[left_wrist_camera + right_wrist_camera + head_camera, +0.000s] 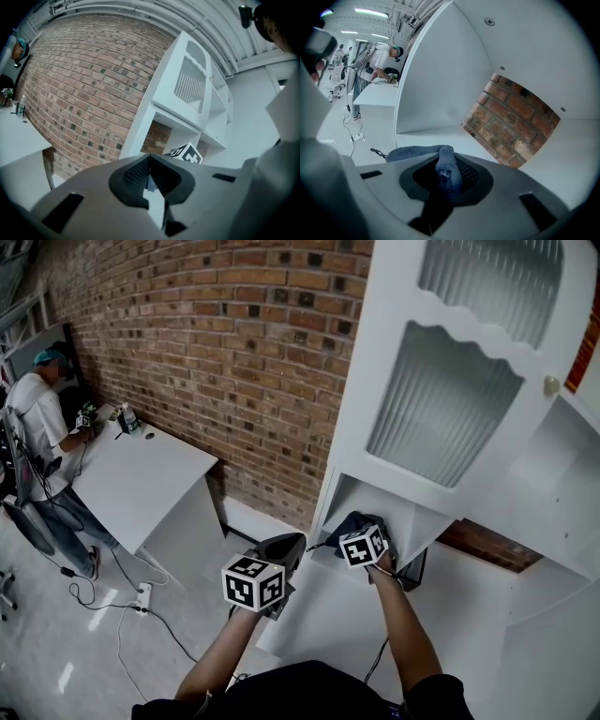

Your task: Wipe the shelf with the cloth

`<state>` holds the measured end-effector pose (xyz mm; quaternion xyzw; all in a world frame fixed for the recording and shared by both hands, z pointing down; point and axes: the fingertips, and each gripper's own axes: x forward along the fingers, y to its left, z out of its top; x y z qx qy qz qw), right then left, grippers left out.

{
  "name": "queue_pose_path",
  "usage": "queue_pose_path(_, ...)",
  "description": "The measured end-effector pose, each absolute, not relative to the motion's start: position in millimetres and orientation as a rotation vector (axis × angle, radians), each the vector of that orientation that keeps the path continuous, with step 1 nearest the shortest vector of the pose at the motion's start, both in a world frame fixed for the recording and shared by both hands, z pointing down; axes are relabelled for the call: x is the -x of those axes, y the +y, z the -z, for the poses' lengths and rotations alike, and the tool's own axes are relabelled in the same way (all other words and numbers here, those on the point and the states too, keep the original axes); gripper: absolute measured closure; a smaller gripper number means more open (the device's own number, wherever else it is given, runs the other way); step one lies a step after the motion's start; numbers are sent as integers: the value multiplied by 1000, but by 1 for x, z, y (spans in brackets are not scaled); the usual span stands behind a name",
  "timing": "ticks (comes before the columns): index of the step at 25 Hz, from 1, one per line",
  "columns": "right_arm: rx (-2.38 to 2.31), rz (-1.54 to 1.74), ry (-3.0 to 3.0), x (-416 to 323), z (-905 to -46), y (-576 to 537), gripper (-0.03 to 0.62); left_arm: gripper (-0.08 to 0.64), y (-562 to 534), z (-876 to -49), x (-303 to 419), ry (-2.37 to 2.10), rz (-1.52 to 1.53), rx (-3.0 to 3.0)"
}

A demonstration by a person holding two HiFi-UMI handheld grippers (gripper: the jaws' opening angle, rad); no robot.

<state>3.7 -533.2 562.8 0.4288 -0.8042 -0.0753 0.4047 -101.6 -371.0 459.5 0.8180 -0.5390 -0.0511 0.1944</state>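
Observation:
A white cabinet stands against the brick wall, with its low open shelf [361, 498] in front of me. My right gripper [359, 526] reaches into that shelf opening, shut on a dark blue cloth [349, 521]. In the right gripper view the cloth [443, 157] bunches between the jaws of the right gripper [449, 165] and trails left, just above the white shelf floor [436, 136]. My left gripper [289, 544] hovers outside the shelf, lower left of the opening. In its own view the left gripper [150, 161] is shut with nothing held.
The ribbed glass door [450, 399] hangs above the shelf, and an open side compartment [562, 484] juts out at right. The shelf's back opens onto brick [511, 124]. At the far left a person [37, 418] works at a white table [141, 479]. Cables and a power strip [142, 596] lie on the floor.

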Motion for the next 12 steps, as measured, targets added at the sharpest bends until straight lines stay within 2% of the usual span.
queue_pose_path(12,-1133,178,-1997,-28,-563,-537,526,543,-380,-459,88,-1457,144,-2328)
